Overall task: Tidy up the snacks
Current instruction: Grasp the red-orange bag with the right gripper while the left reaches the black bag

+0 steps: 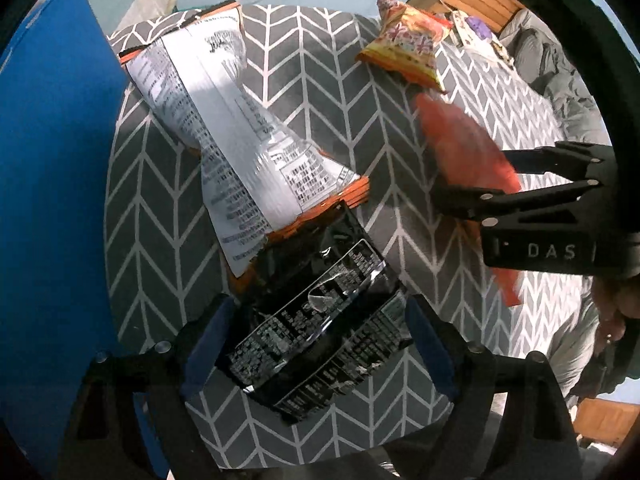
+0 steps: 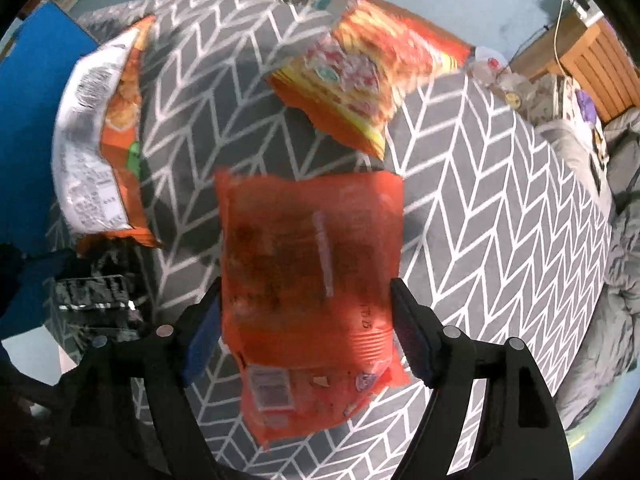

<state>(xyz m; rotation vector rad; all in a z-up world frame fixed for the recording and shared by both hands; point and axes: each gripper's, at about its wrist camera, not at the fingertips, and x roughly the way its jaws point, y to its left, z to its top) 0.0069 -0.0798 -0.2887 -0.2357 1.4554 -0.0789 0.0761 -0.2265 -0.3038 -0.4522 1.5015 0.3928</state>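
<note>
the left gripper (image 1: 316, 356) has its fingers spread, released, a black snack bag (image 1: 320, 328) lying loose between them on the tabletop (image 1: 160, 240). the right gripper (image 2: 306, 336) fingers stand parted beside a blurred orange packet (image 2: 312, 272); contact cannot be told.

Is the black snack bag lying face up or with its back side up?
Back side up: the black snack bag shows only white printed text panels, between the left gripper's fingers.

A grey chevron-patterned bed cover (image 1: 312, 80) carries 4 snack bags, apparently: white-orange (image 1: 224, 120), black (image 1: 320, 340), yellow-red (image 1: 404, 46), orange (image 2: 312, 280).
</note>
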